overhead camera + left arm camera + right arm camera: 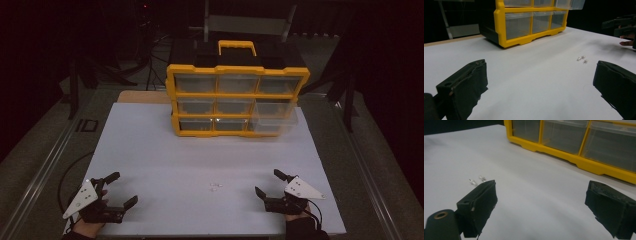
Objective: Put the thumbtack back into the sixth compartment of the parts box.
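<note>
A yellow organizer [235, 100] with clear drawers stands upright at the back of the white table [165, 155]; its middle-right drawer [275, 120] sticks out. Its lower drawers appear in the left gripper view [531, 22] and the right gripper view [574, 137]. A few tiny clear parts [215, 186] lie on the table near the front, between the grippers, also in the left gripper view [582, 59] and the right gripper view [477, 180]. My left gripper [117, 190] rests open at the front left. My right gripper [267, 183] stands open at the front right. Both hold nothing.
A metal frame [247, 22] stands behind the organizer. Dark stands [80, 75] flank the table on the floor. A wooden board edge [142, 96] shows at the table's back left. My right gripper and a hand [624, 27] show far off in the left gripper view.
</note>
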The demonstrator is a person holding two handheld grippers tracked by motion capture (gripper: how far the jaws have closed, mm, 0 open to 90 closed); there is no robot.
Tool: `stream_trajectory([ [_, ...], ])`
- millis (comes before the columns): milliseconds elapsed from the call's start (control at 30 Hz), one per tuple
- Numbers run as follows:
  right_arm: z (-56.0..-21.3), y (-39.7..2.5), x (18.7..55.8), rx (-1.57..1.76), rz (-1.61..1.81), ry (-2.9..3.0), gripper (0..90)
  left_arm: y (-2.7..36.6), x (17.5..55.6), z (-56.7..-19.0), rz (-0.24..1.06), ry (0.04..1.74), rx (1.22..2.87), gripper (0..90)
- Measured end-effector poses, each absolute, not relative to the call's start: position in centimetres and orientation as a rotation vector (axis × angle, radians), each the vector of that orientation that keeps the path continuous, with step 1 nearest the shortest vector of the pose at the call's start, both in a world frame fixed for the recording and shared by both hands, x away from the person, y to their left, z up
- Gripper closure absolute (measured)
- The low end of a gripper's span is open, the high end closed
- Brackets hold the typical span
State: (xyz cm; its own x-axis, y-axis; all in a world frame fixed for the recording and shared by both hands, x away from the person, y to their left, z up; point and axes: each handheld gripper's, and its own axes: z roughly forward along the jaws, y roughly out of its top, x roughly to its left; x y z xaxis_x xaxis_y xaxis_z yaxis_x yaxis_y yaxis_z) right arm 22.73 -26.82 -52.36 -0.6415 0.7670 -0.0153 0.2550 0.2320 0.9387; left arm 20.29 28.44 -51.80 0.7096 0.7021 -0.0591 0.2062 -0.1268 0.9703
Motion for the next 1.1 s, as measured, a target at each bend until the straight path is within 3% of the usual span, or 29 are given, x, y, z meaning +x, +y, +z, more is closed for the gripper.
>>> stream_trajectory([
  [1100,-52.1,-26.3,22.4,0.888,1.397,2.024,10.0,28.0,20.5,-50.3,0.444,0.743,1.686,0.2],
])
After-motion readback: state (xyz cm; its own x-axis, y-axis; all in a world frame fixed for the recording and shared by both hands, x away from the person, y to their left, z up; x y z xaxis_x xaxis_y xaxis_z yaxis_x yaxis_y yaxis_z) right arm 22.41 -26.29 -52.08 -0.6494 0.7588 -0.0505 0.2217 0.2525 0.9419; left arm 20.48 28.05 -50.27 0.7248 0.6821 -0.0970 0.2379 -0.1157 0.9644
